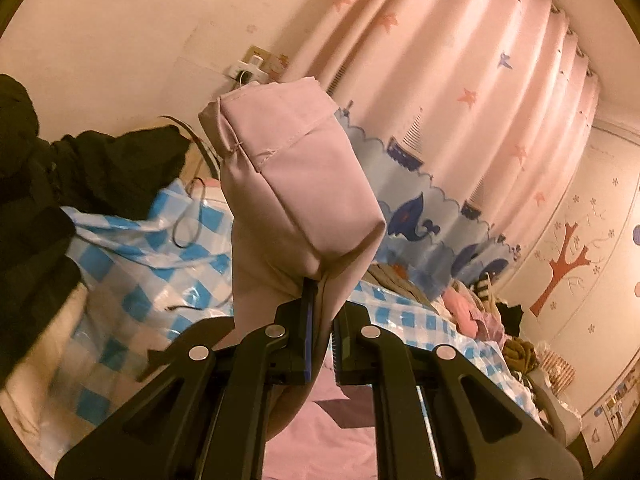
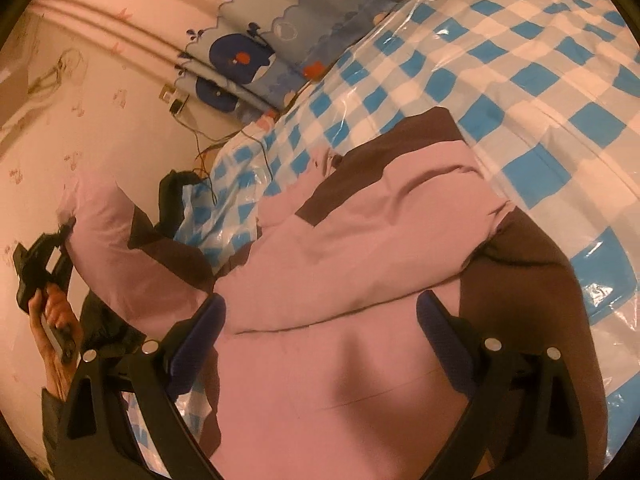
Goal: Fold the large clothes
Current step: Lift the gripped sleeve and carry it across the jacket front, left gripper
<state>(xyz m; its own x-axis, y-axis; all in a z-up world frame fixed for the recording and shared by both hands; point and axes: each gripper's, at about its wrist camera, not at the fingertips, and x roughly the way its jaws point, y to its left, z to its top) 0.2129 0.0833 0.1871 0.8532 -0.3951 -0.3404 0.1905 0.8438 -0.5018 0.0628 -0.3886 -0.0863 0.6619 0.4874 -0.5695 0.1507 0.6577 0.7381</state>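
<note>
Left wrist view: left gripper (image 1: 320,320) clamped the pink garment's (image 2: 340,264) sleeve, lifted | right gripper (image 2: 320,344) fingers gaped, empty | next we judged: fold sleeve across.

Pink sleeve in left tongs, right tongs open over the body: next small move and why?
Probably carry the left tongs across and lay the pink sleeve onto the garment body. The sleeve cuff is pinched shut and lifted clear of the checkered cover, while the right tongs hover open above the body, gripping nothing, so the fold rests on the left side.
</note>
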